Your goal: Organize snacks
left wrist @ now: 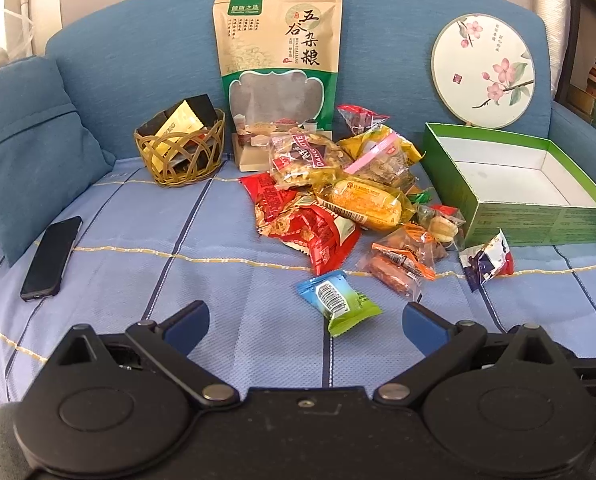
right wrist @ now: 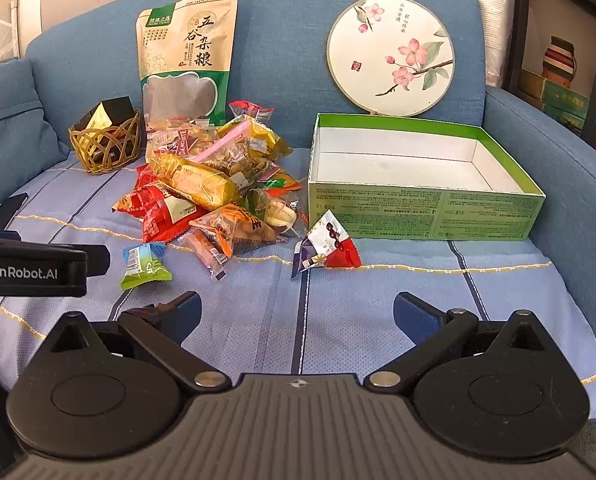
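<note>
Snacks in crinkly plastic wrappers (left wrist: 329,200) lie heaped ahead of both spread, empty jaws; nothing is sorted. Left gripper (left wrist: 305,320) faces a blue-green packet (left wrist: 337,302); right gripper (right wrist: 298,312) faces the empty green cardboard box (right wrist: 425,216).

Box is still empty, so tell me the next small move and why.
Probably lower the open left tool onto the blue-green packet. It lies alone on the blanket, nearest that tool and clear of the snack pile, so it looks easiest to grip. The green box sits open with nothing inside. The right tool is open too, holding nothing.
</note>
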The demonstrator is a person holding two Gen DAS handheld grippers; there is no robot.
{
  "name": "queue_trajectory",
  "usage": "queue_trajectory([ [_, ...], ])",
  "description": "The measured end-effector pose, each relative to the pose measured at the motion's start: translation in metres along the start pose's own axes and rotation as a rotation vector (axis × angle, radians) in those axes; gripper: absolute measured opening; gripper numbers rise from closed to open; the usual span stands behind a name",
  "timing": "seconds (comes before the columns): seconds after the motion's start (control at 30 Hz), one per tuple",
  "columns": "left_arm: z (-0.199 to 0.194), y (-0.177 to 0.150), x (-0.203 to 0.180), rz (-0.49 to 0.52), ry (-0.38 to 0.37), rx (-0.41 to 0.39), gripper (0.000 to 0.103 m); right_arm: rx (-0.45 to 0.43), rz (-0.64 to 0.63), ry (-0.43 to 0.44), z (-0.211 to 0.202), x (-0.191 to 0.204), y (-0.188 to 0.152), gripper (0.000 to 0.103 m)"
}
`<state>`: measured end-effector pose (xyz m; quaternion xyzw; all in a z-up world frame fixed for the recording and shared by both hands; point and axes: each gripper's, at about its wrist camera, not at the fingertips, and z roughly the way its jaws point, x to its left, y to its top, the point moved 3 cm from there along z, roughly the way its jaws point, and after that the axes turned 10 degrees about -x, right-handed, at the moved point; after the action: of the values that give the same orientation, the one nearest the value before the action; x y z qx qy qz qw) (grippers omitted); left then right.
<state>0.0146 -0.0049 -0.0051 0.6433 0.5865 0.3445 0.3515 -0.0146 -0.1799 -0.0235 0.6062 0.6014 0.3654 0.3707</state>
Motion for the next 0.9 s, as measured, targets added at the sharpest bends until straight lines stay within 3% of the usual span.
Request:
queue_trajectory([
  [0.9,0.0047,-0.0048,-0.0009,0.004,-0.007,0.015,0.103,0.001,-0.011,0.006,0.0039,0.0029,-0.0032,0.103],
])
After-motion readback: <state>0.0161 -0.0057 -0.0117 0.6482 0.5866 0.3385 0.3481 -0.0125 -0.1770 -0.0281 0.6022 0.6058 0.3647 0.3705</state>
